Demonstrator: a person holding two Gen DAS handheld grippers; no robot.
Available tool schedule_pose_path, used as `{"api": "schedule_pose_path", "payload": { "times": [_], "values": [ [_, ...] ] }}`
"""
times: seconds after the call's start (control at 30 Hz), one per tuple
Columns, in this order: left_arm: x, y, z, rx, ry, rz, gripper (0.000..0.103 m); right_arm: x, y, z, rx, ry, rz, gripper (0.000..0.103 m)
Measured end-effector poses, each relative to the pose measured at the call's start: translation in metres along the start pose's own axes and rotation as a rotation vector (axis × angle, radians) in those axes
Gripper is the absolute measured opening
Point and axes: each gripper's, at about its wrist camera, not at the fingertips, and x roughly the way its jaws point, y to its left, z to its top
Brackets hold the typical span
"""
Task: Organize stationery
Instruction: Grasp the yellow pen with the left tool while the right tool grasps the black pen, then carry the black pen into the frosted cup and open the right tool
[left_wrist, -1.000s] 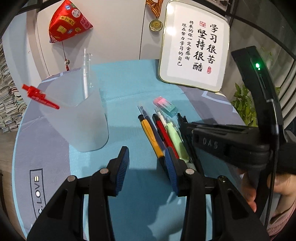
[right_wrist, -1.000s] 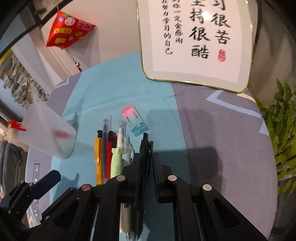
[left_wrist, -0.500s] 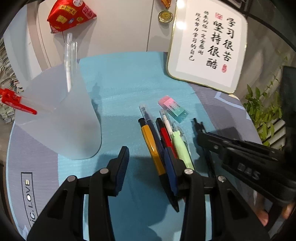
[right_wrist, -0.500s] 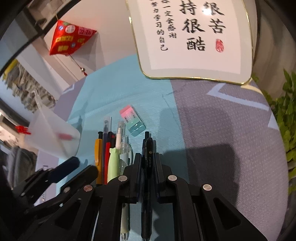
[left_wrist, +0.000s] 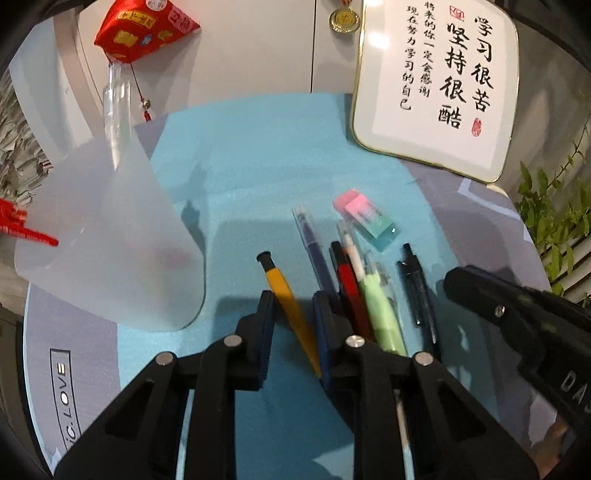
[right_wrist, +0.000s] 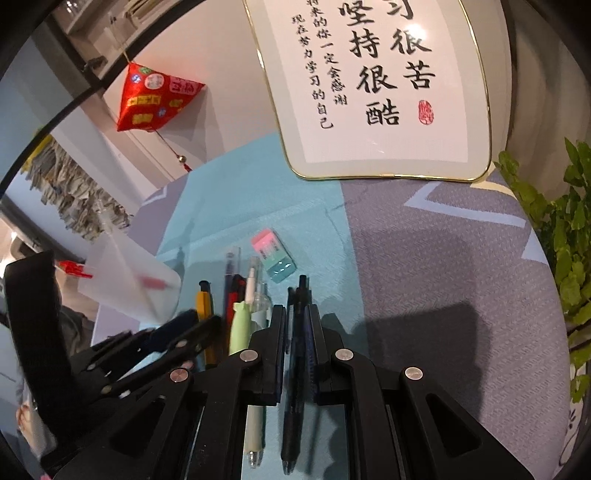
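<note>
Left to right on your teal mat (left_wrist: 258, 177):
- Frosted pen cup (left_wrist: 107, 236), far left.
- Orange pen (left_wrist: 284, 295), between your left gripper's (left_wrist: 293, 317) closing jaws; pad contact unclear.
- Navy pen (left_wrist: 314, 247), red pen (left_wrist: 349, 284), green pen (left_wrist: 380, 314), side by side.
- Pink-teal eraser (left_wrist: 365, 218), beyond them.
- Black pen (right_wrist: 295, 354), clamped in your right gripper (right_wrist: 297, 332).

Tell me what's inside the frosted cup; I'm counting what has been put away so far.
In the frosted cup stand a red clip-like piece, poking over its rim, and a clear pen. A reddish blur shows through the wall; the cup's bottom is hidden.
</note>
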Motion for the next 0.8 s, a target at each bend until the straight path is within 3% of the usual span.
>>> {"api": "schedule_pose_path", "payload": {
  "times": [0.2,0.33,0.4,0.47,0.53,0.7,0.8],
  "values": [
    [-0.004,-0.003,-0.007,0.045,-0.007,-0.016,0.009,0.002,-0.006,-0.001,0.006,0.017,0.004,0.012],
    [-0.02,0.0,-0.033,0.082,0.022,-0.06,0.007,-0.001,-0.011,-0.001,0.015,-0.001,0.002,0.012],
    [-0.031,0.006,-0.052,0.104,0.024,-0.06,0.007,-0.001,-0.008,-0.001,-0.002,0.001,-0.009,0.016],
    [-0.038,0.011,-0.064,0.113,0.027,-0.055,0.008,0.003,-0.003,-0.002,-0.017,0.01,-0.003,0.027],
    [-0.043,0.016,-0.074,0.113,0.032,-0.058,0.008,0.01,0.004,0.0,-0.04,0.036,-0.006,0.027],
    [-0.045,0.021,-0.078,0.098,0.019,-0.044,0.011,0.027,0.019,0.003,-0.09,0.079,-0.172,0.027],
    [-0.036,0.019,-0.067,0.107,0.012,-0.033,0.024,0.033,0.028,0.005,-0.12,0.095,-0.204,0.027]
  ]
}}
